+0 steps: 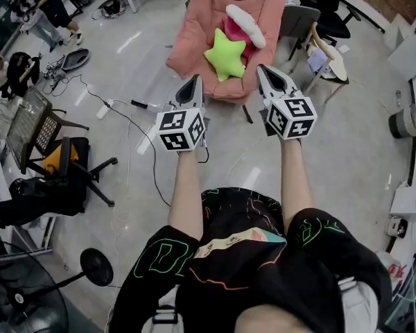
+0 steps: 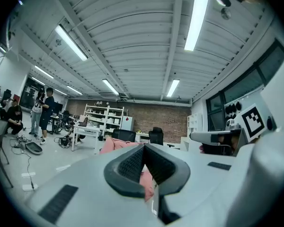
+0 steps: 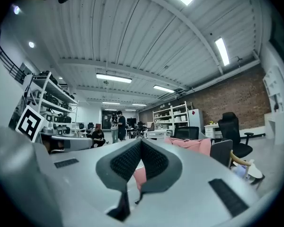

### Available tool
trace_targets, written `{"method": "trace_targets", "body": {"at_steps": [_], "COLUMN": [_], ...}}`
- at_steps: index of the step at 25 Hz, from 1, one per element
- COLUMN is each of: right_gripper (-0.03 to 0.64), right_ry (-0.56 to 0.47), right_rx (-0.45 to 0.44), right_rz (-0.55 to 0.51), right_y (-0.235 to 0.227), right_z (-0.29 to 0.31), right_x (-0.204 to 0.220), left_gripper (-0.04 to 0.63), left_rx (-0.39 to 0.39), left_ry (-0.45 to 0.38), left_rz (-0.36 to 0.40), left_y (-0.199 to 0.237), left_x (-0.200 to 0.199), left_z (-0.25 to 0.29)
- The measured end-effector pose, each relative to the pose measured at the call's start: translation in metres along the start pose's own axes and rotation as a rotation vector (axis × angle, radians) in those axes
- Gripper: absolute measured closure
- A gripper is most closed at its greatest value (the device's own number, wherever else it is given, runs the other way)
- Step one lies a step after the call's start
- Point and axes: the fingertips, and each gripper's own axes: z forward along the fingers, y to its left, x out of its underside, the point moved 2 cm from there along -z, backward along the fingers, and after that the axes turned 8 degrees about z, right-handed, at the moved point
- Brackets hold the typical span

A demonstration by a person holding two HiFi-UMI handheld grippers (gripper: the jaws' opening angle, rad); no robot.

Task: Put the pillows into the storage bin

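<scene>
A pink fabric storage bin [image 1: 194, 30] stands on the floor ahead of me. In it lie a green star pillow [image 1: 225, 54], a magenta pillow [image 1: 234, 32] and a long white pillow [image 1: 246, 25]. My left gripper [image 1: 193, 85] is held level just short of the bin's near edge, jaws shut with nothing between them. My right gripper [image 1: 269, 75] is beside it, also shut and empty, pointing at the bin's right side. In the left gripper view the bin [image 2: 114, 144] shows beyond the shut gripper [image 2: 143, 148]. In the right gripper view the bin [image 3: 195, 144] lies beyond the shut gripper [image 3: 141, 143].
A dark office chair [image 1: 299, 21] and a wooden chair [image 1: 327, 54] stand right of the bin. Cables and a power strip [image 1: 109, 105] run across the floor at left. A black chair [image 1: 59, 168] and a fan [image 1: 28, 297] stand at the near left. People [image 1: 45, 5] are at the far left.
</scene>
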Motion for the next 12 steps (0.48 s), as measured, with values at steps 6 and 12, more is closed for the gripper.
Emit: {"method": "trace_targets", "body": {"at_steps": [6, 12], "right_gripper": [0.618, 0.619], "right_ry": [0.000, -0.005], "right_rx": [0.010, 0.010], "right_rz": [0.007, 0.028], "right_y": [-0.017, -0.028], "right_z": [0.007, 0.029], "right_x": [-0.003, 0.002], "left_gripper": [0.601, 0.600], "left_rx": [0.045, 0.047], "left_ry": [-0.023, -0.022], "left_rz": [-0.096, -0.101], "left_y": [0.003, 0.020], "left_x": [0.003, 0.009], "left_z": [0.019, 0.037]}}
